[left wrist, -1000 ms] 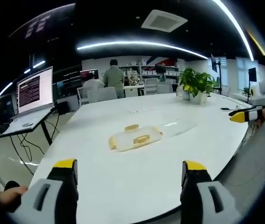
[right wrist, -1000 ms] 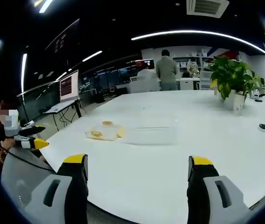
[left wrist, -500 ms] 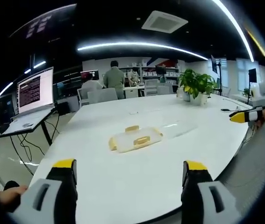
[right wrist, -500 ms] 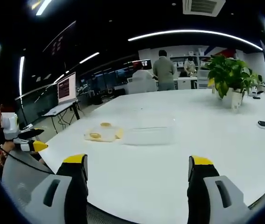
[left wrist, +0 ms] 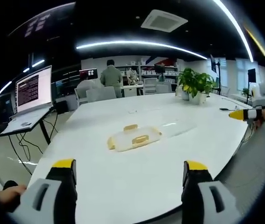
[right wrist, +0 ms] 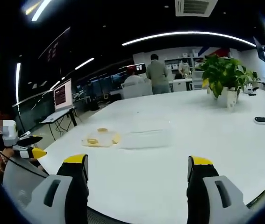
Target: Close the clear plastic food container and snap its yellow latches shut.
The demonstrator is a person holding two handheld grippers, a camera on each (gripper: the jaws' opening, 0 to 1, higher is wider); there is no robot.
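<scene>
- White surface (left wrist: 137, 172): potted plant (left wrist: 196, 84) at far side, laptop (left wrist: 29, 100) on a side stand, small dark device (right wrist: 261, 120) near the plant.
- Clear container (left wrist: 134, 138) with yellow latches (lid lying open beside it) mid-surface, well ahead of both tongs, nothing between.
- Left tongs (left wrist: 130, 173) wide, empty.
- Right tongs (right wrist: 137, 169) wide, empty.

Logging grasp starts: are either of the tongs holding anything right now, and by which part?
Nothing is held. The left tongs and the right tongs are both open over the white table, apart from the food container.
</scene>
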